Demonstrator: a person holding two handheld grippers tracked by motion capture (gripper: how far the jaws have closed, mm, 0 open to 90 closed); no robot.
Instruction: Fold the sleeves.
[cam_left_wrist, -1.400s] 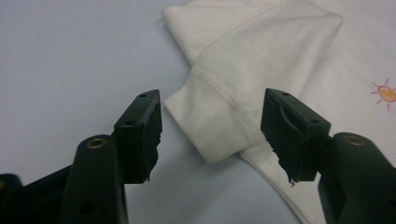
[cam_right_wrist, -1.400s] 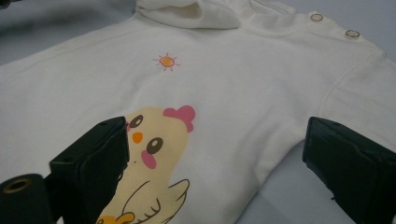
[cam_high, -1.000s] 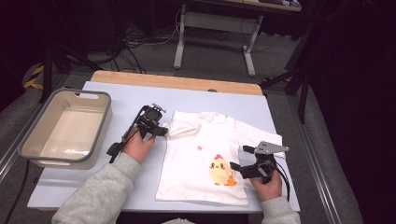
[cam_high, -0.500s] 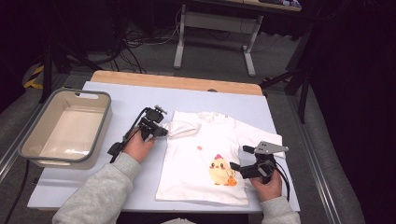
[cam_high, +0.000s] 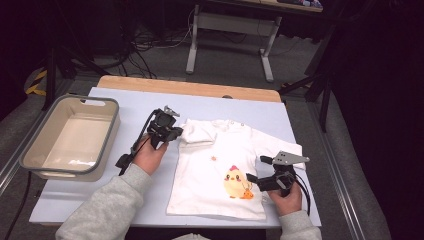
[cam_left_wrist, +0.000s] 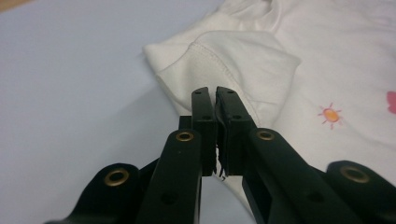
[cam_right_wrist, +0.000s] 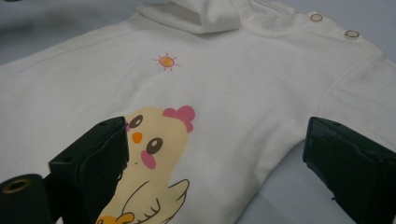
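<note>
Two grippers work a white shirt (cam_high: 220, 170) on the table (cam_high: 125, 200) in the high view: the left gripper (cam_high: 172, 131) at its folded sleeve, the right gripper (cam_high: 256, 170) over its hem, a tub (cam_high: 107, 137) behind the left one. Left gripper view: jaws clenched on the sleeve (cam_left_wrist: 233, 70). Right gripper view: jaws spread wide, the chick print (cam_right_wrist: 154, 154) between them.

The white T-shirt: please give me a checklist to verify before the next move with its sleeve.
1. Left gripper closed on the folded sleeve: ok.
2. Right gripper open: ok.
3. T-shirt body flat on the table: ok.
4. Other sleeve laid out: ok.
5. Grey bin apart from the T-shirt: ok.
6. How much cloth the left jaws hold: cannot tell.
</note>
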